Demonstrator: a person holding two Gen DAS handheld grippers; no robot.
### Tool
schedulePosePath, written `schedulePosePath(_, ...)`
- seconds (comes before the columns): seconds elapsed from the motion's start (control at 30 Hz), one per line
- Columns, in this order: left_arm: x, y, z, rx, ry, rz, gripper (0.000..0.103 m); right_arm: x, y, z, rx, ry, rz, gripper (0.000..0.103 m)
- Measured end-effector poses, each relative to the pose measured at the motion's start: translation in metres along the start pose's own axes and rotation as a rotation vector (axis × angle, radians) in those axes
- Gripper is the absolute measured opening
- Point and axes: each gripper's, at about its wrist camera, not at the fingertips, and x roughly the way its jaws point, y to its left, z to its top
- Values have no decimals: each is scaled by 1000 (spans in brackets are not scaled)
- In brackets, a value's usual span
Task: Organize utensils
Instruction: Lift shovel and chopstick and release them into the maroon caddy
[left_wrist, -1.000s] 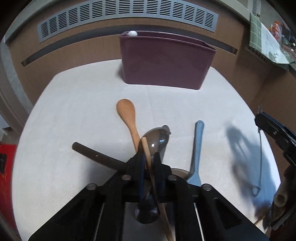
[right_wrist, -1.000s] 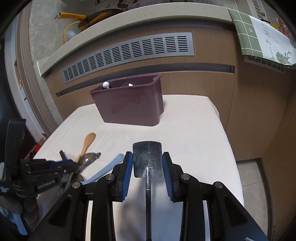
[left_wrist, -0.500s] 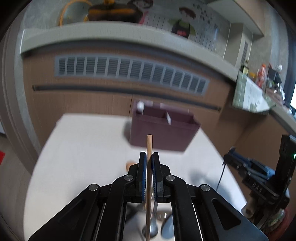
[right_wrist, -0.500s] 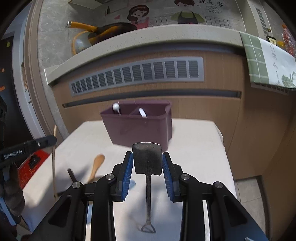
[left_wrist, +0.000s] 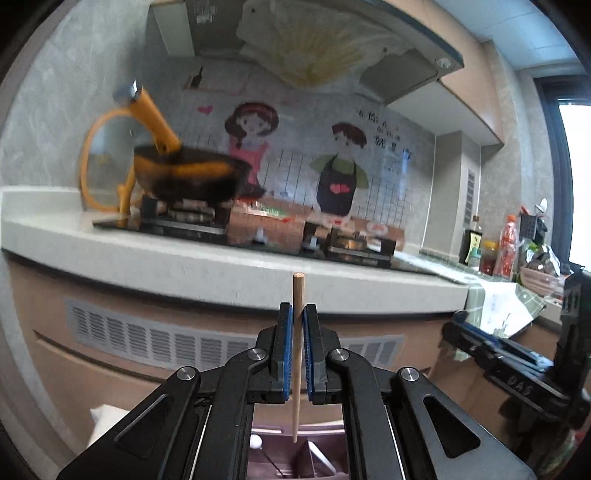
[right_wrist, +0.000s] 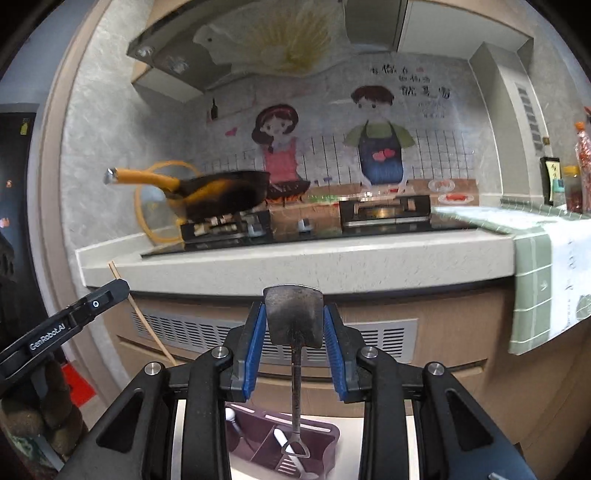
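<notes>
left gripper (left_wrist: 294, 328) clamps chopstick (left_wrist: 296, 354) | right gripper (right_wrist: 294, 325) grips spatula (right_wrist: 293, 325) | organizer (right_wrist: 258, 443) at 6 o'clock (on white table (right_wrist: 347, 446)) | stove counter (right_wrist: 295, 262) at 12

Orange-handled black pan (right_wrist: 221, 197) on gas stove (right_wrist: 306, 223), centre left. Cartoon girl and boy wall decal (right_wrist: 332, 144) above it. Green checked towel (right_wrist: 535, 266) draped over white countertop (right_wrist: 295, 264), right. Grey vent grille (right_wrist: 207, 336) below.

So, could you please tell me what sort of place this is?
Most likely a home kitchen: a pan sits on a gas stove set into a countertop, with condiment bottles beside it.
</notes>
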Motion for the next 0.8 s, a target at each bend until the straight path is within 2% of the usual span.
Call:
schedulePosePath(0.2,42,10,-29,-22,94,10,6,56,-8,-41,33,116,-1,29)
schedulePosePath(0.37,67,18,-51,-55,180,7,6,79,-16,-70,45,176,-10,29)
schedulePosePath(0.43,74,23,-61,-90,232,-16,8,82,-20,-77,52,208,30,30)
schedulePosePath(0.5,78,29,-69,-121,269,-52,11,83,-24,-83,64,242,52,30)
schedulePosePath(0.6,70,29,-78,-113,282,-66,31,73,-32,-85,79,261,64,33)
schedulePosePath(0.73,41,29,-92,-79,298,-42,33,40,-30,-82,20,250,81,33)
schedulePosePath(0.8,22,30,-104,-78,335,-27,33,17,-24,-85,-25,265,102,33)
